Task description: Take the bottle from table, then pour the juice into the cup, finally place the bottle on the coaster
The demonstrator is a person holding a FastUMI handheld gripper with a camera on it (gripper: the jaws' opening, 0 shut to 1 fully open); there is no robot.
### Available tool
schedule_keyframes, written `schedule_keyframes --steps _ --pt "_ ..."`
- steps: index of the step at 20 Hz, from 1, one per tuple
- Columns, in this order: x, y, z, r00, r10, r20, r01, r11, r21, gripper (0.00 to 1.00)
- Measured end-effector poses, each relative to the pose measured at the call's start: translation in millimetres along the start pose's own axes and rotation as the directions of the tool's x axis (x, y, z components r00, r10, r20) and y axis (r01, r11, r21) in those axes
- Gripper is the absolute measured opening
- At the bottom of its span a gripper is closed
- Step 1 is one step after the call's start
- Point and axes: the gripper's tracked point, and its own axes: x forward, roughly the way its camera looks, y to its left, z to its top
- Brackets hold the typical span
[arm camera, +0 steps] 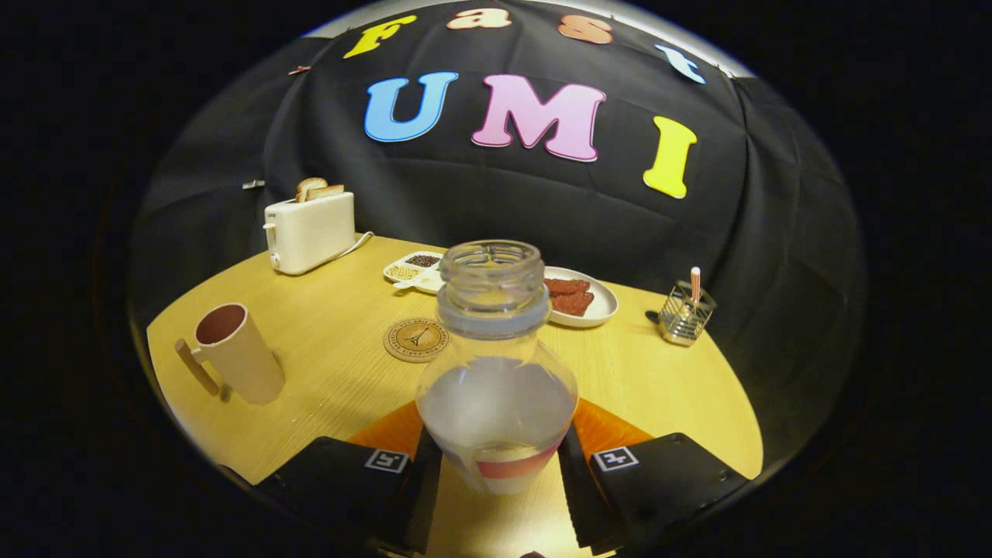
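Clear plastic bottle (497,372) stands upright, uncapped mouth up, clamped between the tool (498,465) fingers; bare table (333,364) separates it from cup (236,353) and coaster (416,339).

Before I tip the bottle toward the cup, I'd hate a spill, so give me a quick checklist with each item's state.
1. Gripper fingers pressing the bottle from both sides: ok.
2. Bottle uncapped: ok.
3. Bottle upright: ok.
4. Cup upright, mouth open, left of the bottle: ok.
5. Coaster bare, beyond the bottle: ok.
6. Bottle lifted off the table: cannot tell.
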Motion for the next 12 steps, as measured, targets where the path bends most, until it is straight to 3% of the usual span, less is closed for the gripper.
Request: schedule_keyframes --steps 3,7,12 --pt "0 17 20 1.000 0.000 -0.021 -0.001 0.997 -0.079 0.71" --pt "-6 43 49 1.000 -0.013 -0.018 0.008 0.964 -0.267 0.70" --pt "-13 75 64 0.999 -0.054 -0.008 0.043 0.873 -0.486 0.71"
